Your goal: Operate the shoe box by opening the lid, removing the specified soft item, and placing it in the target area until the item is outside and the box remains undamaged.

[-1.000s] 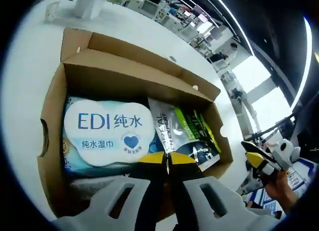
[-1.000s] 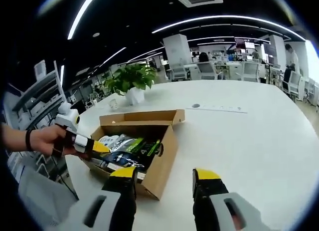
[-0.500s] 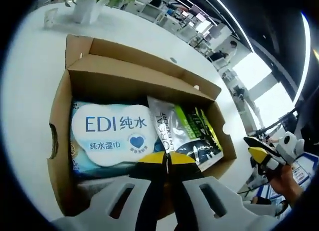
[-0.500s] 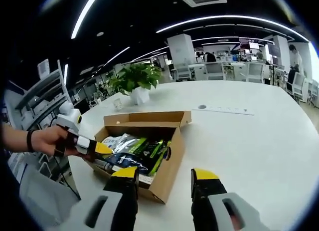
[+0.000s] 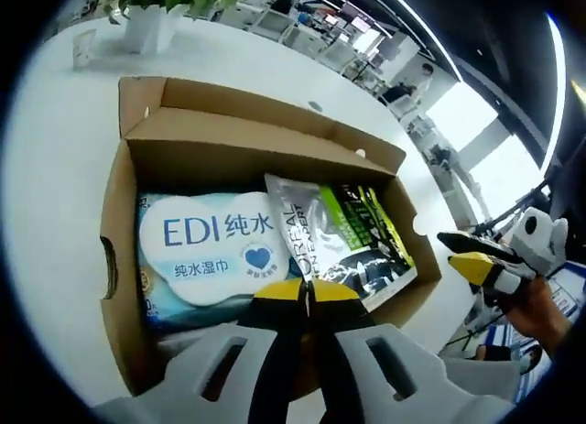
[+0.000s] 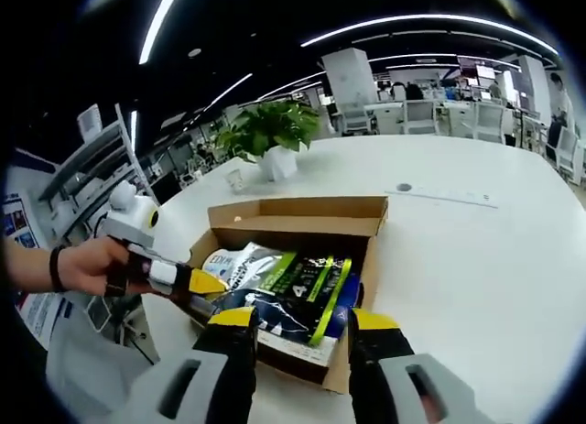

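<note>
Two soft packs lie side by side in the open brown cardboard shoe box, whose lid is folded back on the white table: a blue-and-white wet-wipe pack and a silver, green and black foil pouch. The task does not say which is meant, so taking the wrong one is a risk. The yellow-tipped left gripper has its jaws pressed together at the near wall, just above the seam between the two packs; whether it pinches anything I cannot tell. If the tips drag on the cardboard rim, the wall could crease or tear. A pull on a slick pouch corner could also slip.

The right gripper hangs over the box's near corner, jaws apart and empty. The hand holds the left gripper low, reaching in from the box's side.
</note>
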`<action>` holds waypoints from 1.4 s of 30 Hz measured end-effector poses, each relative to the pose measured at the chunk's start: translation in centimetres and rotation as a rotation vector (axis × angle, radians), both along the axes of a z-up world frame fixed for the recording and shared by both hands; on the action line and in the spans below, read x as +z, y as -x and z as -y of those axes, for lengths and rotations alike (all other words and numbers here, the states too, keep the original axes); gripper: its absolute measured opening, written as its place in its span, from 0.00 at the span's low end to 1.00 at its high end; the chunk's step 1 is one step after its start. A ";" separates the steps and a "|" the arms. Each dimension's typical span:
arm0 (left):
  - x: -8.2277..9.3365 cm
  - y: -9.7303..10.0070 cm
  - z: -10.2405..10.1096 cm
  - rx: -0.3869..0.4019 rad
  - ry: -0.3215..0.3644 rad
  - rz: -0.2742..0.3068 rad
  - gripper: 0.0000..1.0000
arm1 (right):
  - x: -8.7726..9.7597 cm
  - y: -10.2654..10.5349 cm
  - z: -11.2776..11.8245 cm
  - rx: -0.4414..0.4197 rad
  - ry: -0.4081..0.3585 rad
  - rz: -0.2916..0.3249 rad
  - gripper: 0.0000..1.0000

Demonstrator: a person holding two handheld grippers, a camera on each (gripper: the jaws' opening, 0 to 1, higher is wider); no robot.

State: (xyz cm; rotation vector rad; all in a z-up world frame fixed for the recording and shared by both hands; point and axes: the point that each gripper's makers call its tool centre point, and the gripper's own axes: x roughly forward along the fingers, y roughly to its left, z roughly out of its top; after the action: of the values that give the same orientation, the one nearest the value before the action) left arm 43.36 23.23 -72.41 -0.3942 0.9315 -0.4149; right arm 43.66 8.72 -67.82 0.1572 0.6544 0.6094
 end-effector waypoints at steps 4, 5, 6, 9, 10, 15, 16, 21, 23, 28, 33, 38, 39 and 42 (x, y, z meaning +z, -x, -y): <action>0.0 0.0 -0.4 0.000 -0.002 0.000 0.00 | 0.0 -0.5 -1.3 0.041 0.018 0.001 0.36; -0.1 -0.1 -0.5 0.003 -0.001 -0.001 0.00 | 0.0 -0.5 -1.4 0.042 0.019 0.000 0.36; -0.1 -0.1 -0.7 0.006 -0.004 -0.001 0.00 | -0.2 -0.7 -1.6 0.044 0.027 -0.004 0.36; 0.0 -0.1 -1.0 0.007 -0.007 0.001 0.00 | -0.6 -0.9 -2.0 0.049 0.040 -0.017 0.36; 0.0 -0.1 -1.1 0.007 -0.009 0.003 0.00 | -0.7 -1.1 -2.2 0.050 0.038 -0.025 0.36; 0.0 0.0 -1.3 0.006 -0.010 0.003 0.00 | -1.5 -1.4 -3.1 0.066 0.047 -0.051 0.36; 0.0 0.0 -1.4 0.006 -0.011 0.003 0.00 | -1.7 -1.5 -3.2 0.069 0.051 -0.056 0.36; 0.0 0.1 -1.5 0.000 -0.020 0.006 0.01 | -3.5 -1.3 -3.2 0.090 0.146 -0.137 0.36; 0.0 0.1 -1.5 0.000 -0.018 0.004 0.01 | -3.8 -1.4 -3.5 0.110 0.178 -0.137 0.35; 0.0 0.1 -1.5 -0.004 -0.014 0.000 0.01 | -4.5 -1.8 -3.7 0.085 0.170 -0.185 0.35; 0.0 0.1 -1.5 -0.003 -0.012 -0.001 0.01 | -5.3 -1.6 -3.9 0.093 0.198 -0.209 0.35; 0.0 0.2 -1.5 -0.002 -0.009 -0.003 0.00 | -5.4 -1.9 -3.7 0.062 0.193 -0.207 0.27; 0.0 0.2 -1.6 -0.002 -0.009 -0.002 0.00 | -5.3 -1.9 -3.5 0.051 0.187 -0.207 0.24; 0.0 0.3 -1.7 -0.003 -0.007 0.000 0.00 | -5.0 -2.2 -3.1 -0.013 0.134 -0.216 0.15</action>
State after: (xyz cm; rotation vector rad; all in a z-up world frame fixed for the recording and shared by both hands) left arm 43.02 24.91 -72.37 -0.3869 0.9329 -0.4142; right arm 45.86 11.83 -72.82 0.1027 0.8997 0.5384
